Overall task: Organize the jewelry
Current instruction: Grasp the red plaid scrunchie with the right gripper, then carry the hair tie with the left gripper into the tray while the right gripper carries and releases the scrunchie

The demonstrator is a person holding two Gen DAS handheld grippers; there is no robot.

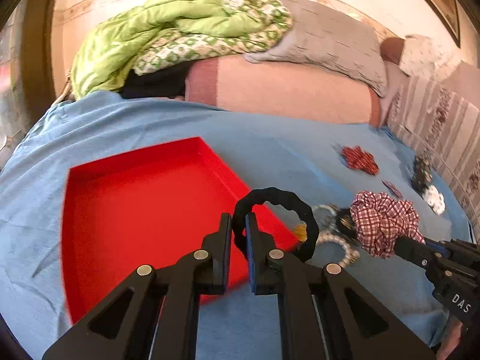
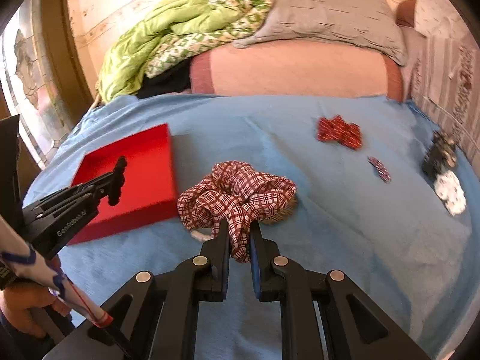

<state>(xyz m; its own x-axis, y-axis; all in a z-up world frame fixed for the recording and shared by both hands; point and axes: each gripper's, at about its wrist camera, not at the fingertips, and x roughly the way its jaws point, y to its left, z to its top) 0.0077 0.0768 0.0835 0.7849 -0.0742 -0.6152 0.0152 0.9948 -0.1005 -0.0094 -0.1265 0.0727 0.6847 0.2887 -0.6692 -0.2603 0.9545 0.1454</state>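
My left gripper (image 1: 238, 225) is shut on a black hair tie (image 1: 279, 198) and holds it above the near right edge of the red tray (image 1: 144, 210). My right gripper (image 2: 239, 231) is shut on a red-and-white checked scrunchie (image 2: 237, 198), lifted above the blue bedsheet (image 2: 330, 240). The scrunchie also shows in the left wrist view (image 1: 384, 222), to the right of the tray. The left gripper with the hair tie shows over the tray in the right wrist view (image 2: 117, 180). A pearl bracelet (image 1: 339, 243) lies on the sheet behind the hair tie.
A red patterned scrunchie (image 2: 339, 132), a small purple piece (image 2: 379, 169), a dark scrunchie (image 2: 441, 153) and a white one (image 2: 450, 193) lie on the sheet at right. A green quilt (image 2: 168, 39), grey pillow (image 2: 324, 9) and pink bolster (image 2: 294, 69) lie at the back.
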